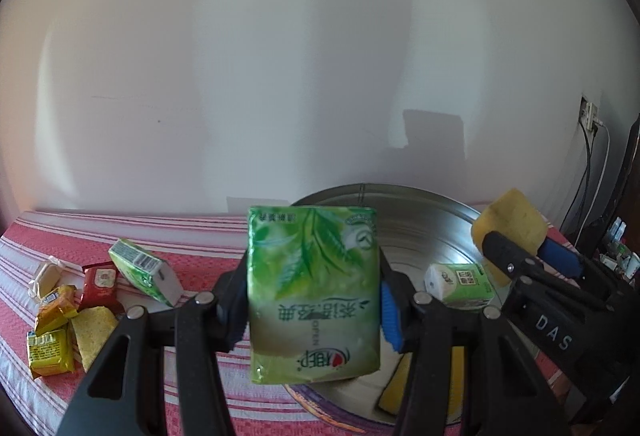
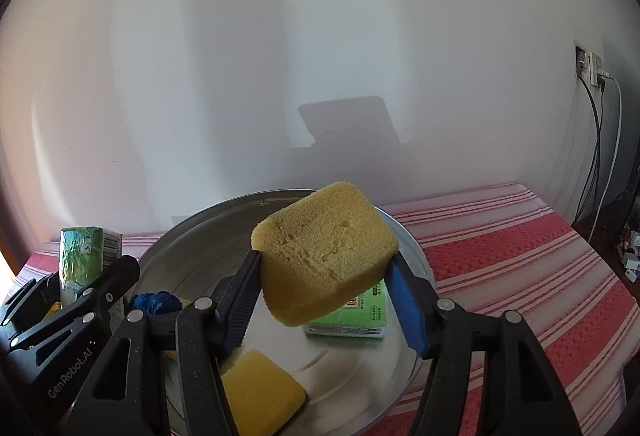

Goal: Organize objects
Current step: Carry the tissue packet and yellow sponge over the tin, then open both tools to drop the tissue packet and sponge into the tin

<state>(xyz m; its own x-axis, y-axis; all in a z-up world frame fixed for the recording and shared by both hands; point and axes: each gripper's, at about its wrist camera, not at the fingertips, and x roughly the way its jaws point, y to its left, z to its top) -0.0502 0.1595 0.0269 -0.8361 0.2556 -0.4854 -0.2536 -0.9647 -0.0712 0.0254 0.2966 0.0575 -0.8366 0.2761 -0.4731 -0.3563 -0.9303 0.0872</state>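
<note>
Left gripper [image 1: 314, 310] clamps the green tissue pack [image 1: 314, 292]; right gripper [image 2: 324, 300] clamps the yellow sponge [image 2: 326, 256]. Lower both well inside the metal bowl [image 2: 408, 376] before releasing.

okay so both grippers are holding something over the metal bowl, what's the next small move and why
Probably lower the right gripper and release the yellow sponge into the metal bowl. The sponge hangs over the bowl, where a sponge and a tissue pack already lie. The left gripper can follow with its green pack.
</note>
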